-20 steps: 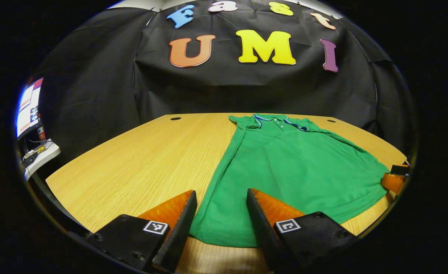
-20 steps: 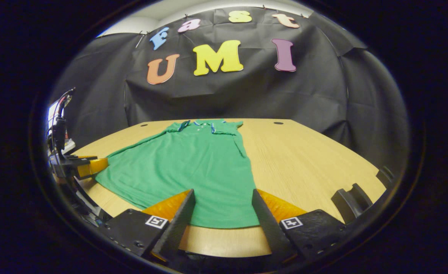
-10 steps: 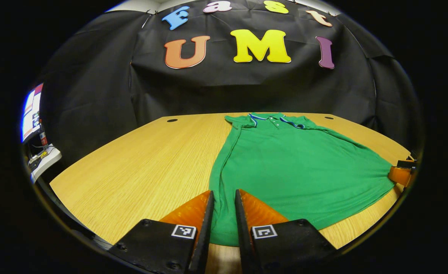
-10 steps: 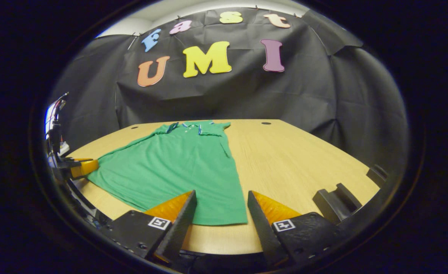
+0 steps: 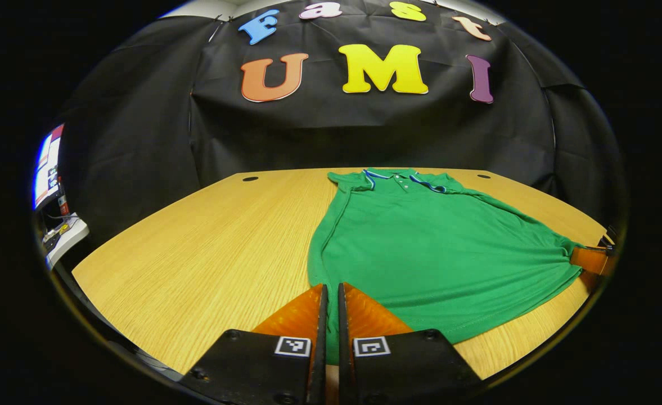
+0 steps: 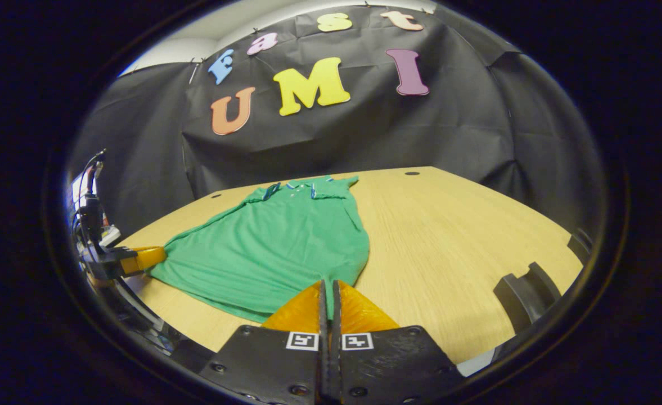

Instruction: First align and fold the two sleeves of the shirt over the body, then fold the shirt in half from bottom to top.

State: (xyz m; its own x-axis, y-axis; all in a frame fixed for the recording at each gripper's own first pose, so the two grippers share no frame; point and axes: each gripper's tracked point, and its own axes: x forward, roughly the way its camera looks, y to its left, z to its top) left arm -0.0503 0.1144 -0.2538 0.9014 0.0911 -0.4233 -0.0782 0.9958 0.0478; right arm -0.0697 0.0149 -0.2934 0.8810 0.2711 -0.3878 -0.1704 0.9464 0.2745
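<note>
While the worktop (image 5: 207,242) carried the shirt (image 5: 432,242) flat, sleeves already folded over the body and collar toward the far wall, you had both bottom corners in hand. Your left hand-held gripper (image 5: 331,304), wide apart a second before, had closed on the near left hem corner. Your right hand-held gripper (image 6: 329,292), apart half a second before, had clamped the right corner, and cloth had bunched toward it. Both pinches looked set, so the bottom-to-top fold could begin, provided you lifted both corners evenly.
</note>
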